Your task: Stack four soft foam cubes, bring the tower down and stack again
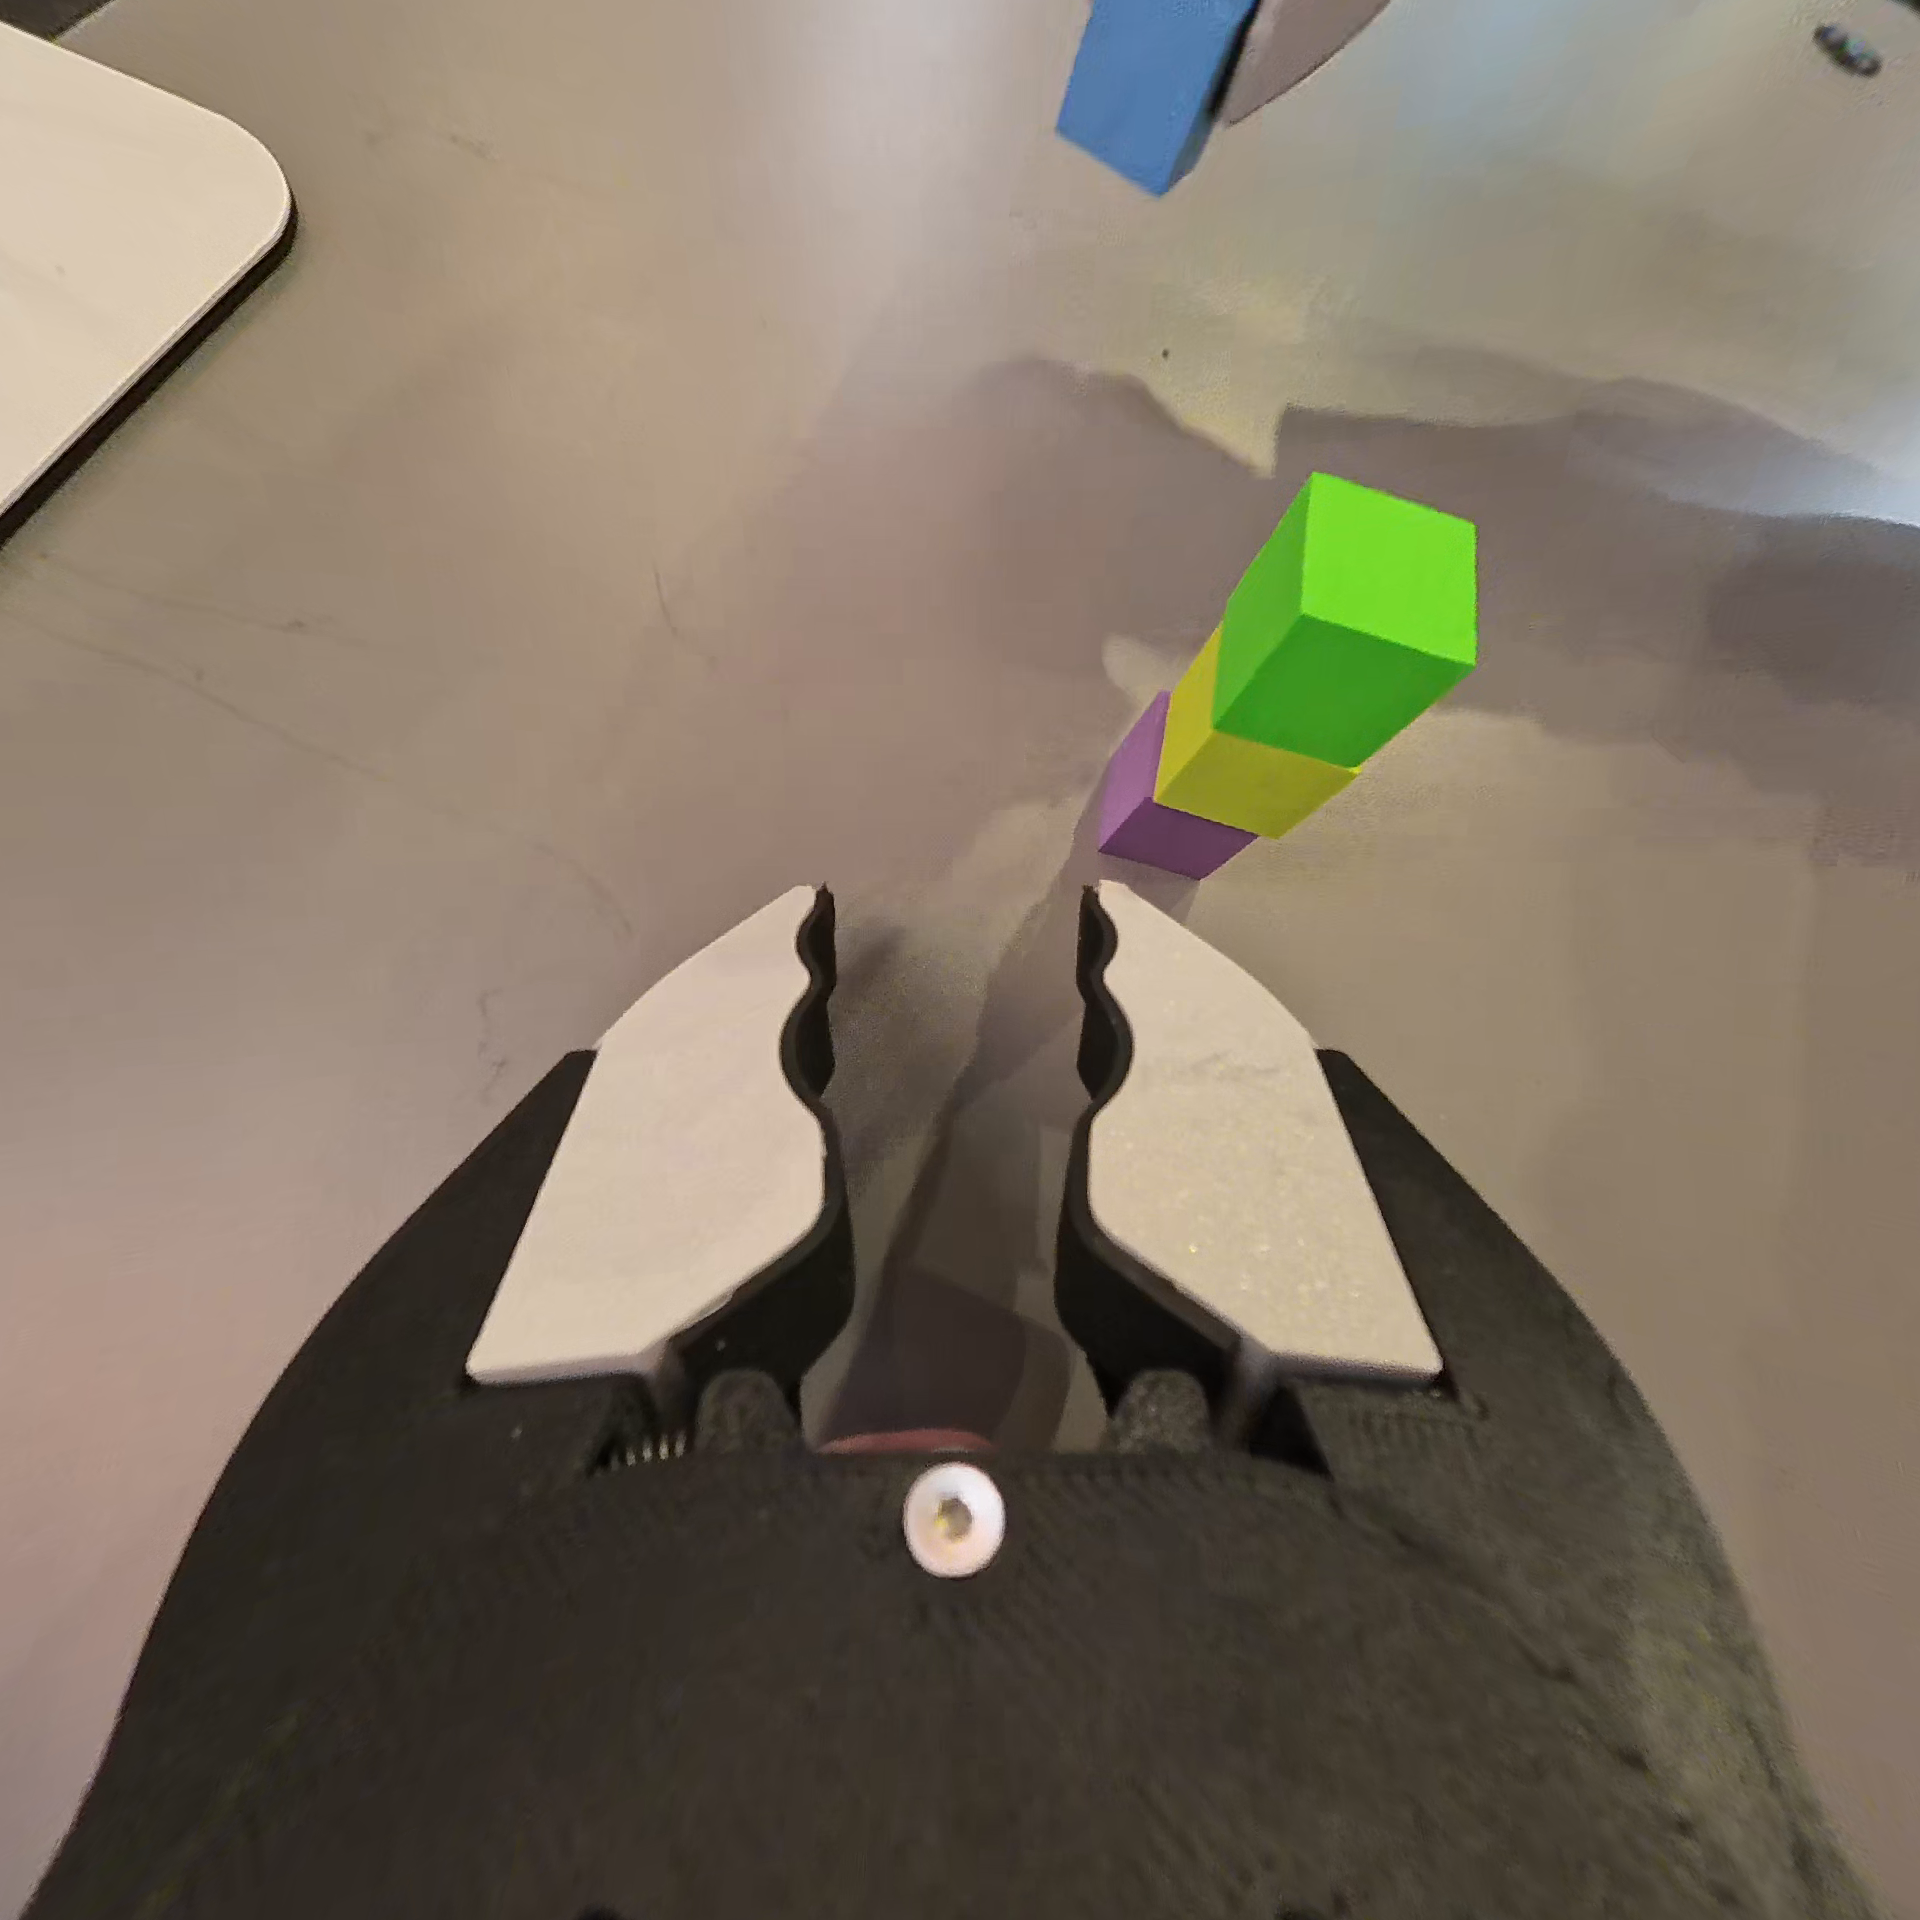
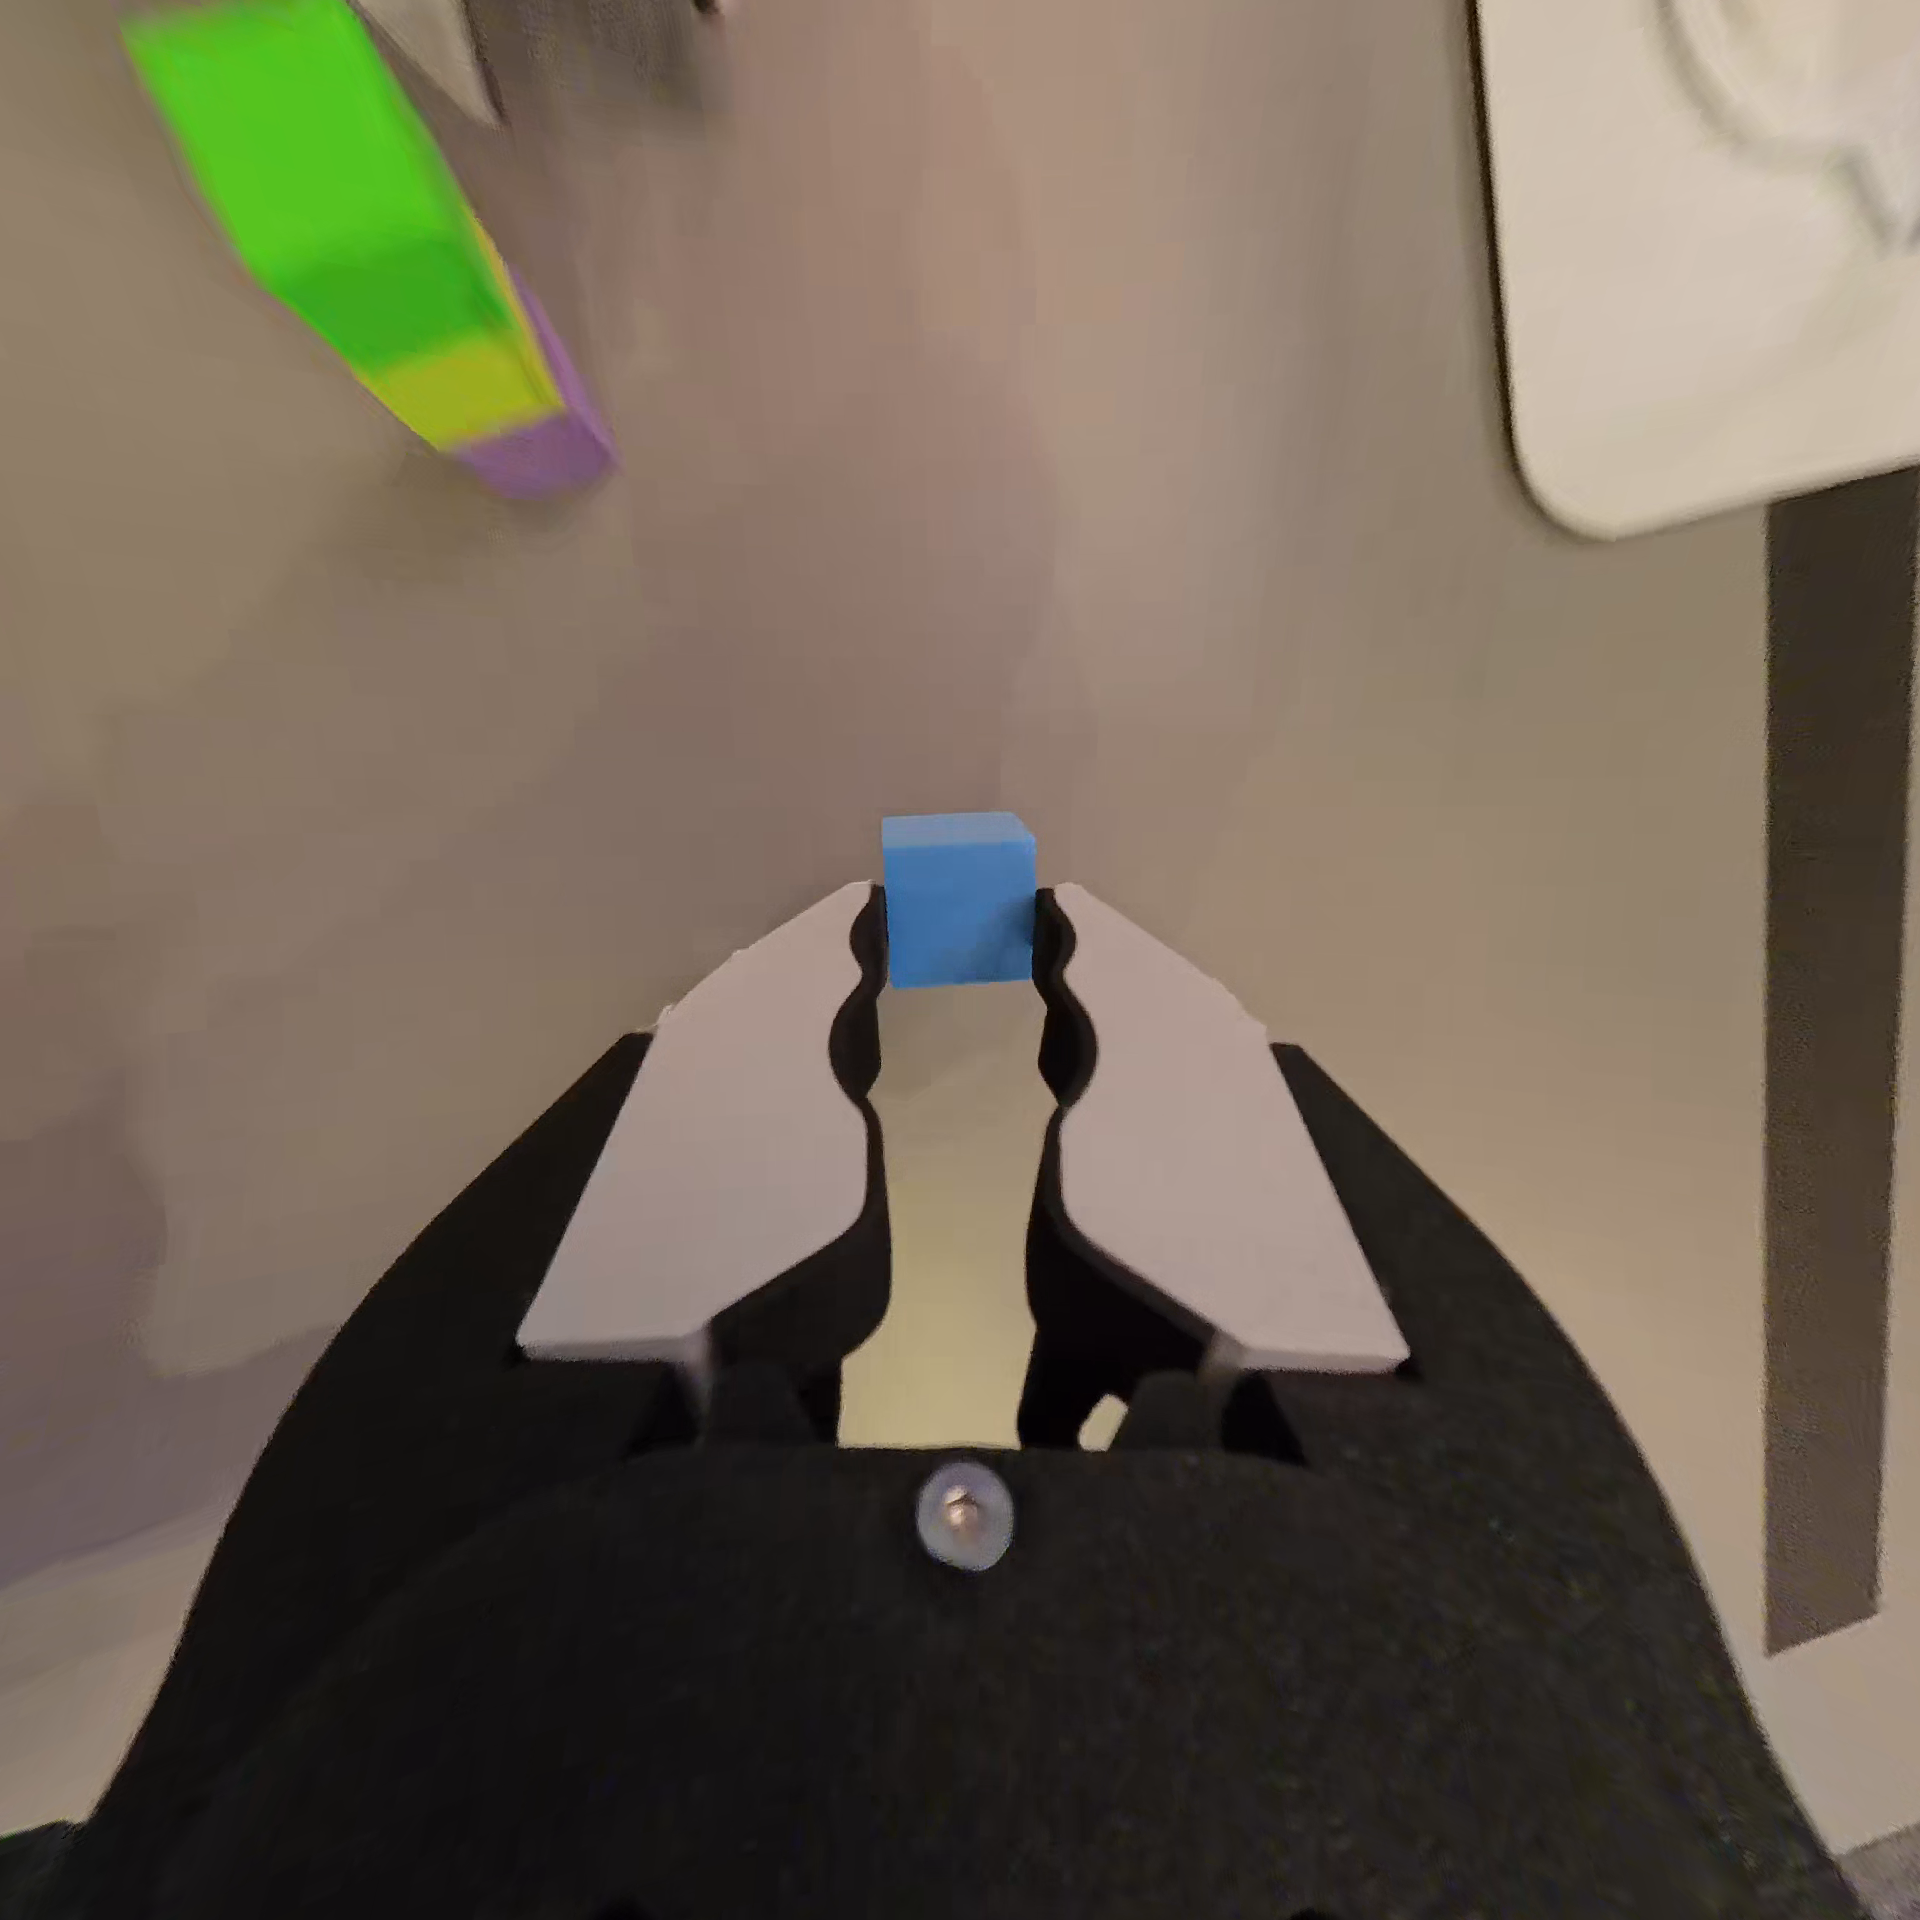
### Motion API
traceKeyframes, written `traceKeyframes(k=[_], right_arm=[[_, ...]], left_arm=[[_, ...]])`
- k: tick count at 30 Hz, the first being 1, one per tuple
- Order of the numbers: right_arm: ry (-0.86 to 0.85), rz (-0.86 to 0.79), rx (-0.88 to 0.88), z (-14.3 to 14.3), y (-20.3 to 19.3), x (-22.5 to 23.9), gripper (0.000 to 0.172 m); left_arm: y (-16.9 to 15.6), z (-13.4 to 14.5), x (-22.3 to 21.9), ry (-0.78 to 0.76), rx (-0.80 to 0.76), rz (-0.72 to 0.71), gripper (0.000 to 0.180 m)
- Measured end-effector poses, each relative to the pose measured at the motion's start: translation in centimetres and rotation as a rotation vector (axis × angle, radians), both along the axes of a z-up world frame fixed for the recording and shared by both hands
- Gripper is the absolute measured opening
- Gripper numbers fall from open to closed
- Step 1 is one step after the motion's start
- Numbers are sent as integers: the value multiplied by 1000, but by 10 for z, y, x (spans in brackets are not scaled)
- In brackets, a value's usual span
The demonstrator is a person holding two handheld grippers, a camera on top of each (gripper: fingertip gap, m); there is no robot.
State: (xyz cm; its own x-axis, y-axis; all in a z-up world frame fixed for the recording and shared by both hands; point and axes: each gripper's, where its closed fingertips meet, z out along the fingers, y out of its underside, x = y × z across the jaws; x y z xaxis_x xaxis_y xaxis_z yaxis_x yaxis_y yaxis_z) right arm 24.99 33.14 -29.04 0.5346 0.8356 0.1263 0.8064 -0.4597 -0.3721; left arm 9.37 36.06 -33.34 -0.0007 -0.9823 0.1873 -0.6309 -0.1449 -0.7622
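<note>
The right gripper pinches the blue cube at its fingertips, off the table; the three-cube tower, green on yellow on purple, stands just ahead-right of the left gripper, whose fingers are apart and empty; next, I judge, the fourth cube must land squarely on the green cube.

Left hand-held gripper pointing down at the tabletop with its two fingers spread and nothing between them; right hand-held gripper raised, both pads pressed against the sides of a blue cube at the fingertips.
</note>
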Motion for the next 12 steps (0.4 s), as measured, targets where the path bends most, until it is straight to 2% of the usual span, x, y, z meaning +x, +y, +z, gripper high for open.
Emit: traceKeyframes(k=[1, 7, 12], right_arm=[[11, 27, 11, 10, -1, -12, 26], [50, 167, 53, 57, -10, -79, 26], [21, 258, 30, 61, -21, -117, 26]], left_arm=[[0, 0, 0, 1, 1, 0, 44], [0, 0, 0, -1, 2, 1, 44], [0, 0, 0, -1, 1, -1, 44]])
